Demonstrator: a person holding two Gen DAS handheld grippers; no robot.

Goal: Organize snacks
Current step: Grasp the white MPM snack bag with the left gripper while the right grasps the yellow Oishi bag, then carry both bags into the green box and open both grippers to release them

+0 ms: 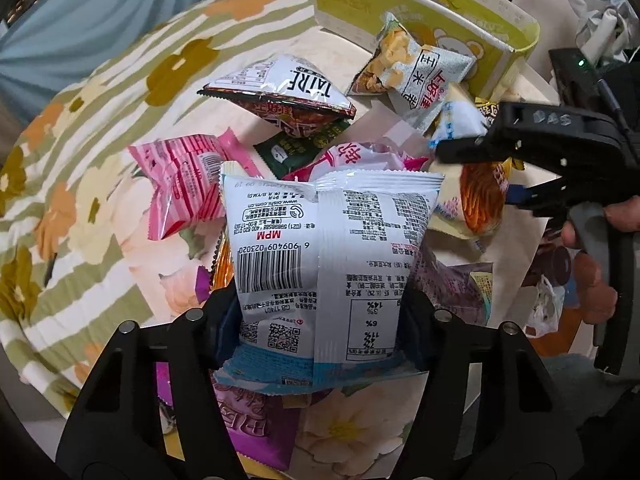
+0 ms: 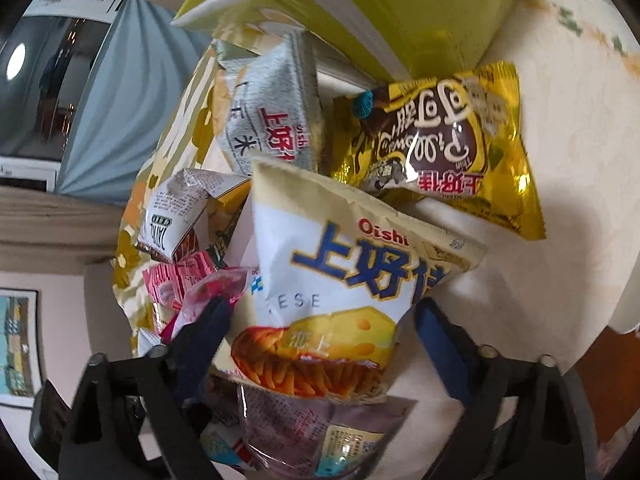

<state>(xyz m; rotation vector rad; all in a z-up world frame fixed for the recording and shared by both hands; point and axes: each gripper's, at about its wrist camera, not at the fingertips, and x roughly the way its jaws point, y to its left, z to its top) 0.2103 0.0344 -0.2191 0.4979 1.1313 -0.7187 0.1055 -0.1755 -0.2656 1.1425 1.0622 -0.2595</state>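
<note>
A white snack bag (image 1: pixel 320 248), back side up with a barcode, stands between the fingers of my left gripper (image 1: pixel 320 320), whose pads press on both its sides. A cream cheese-stick bag (image 2: pixel 340 288) lies between the fingers of my right gripper (image 2: pixel 324 320). The left pad touches it, while the right pad (image 2: pixel 436 332) stands a little apart. In the left wrist view the right gripper (image 1: pixel 476 174) reaches in from the right over that same bag (image 1: pixel 480 200). Both bags sit in a pile of snack packets.
A yellow-green box (image 1: pixel 460 32) stands open at the back. Around it lie a silver corn snack bag (image 1: pixel 420 76), a gold chocolate bag (image 2: pixel 440 148), a pink bag (image 1: pixel 180 184), a red-brown pouch (image 1: pixel 288 92) and a purple bag (image 1: pixel 260 432). A floral cloth (image 1: pixel 80 160) covers the table.
</note>
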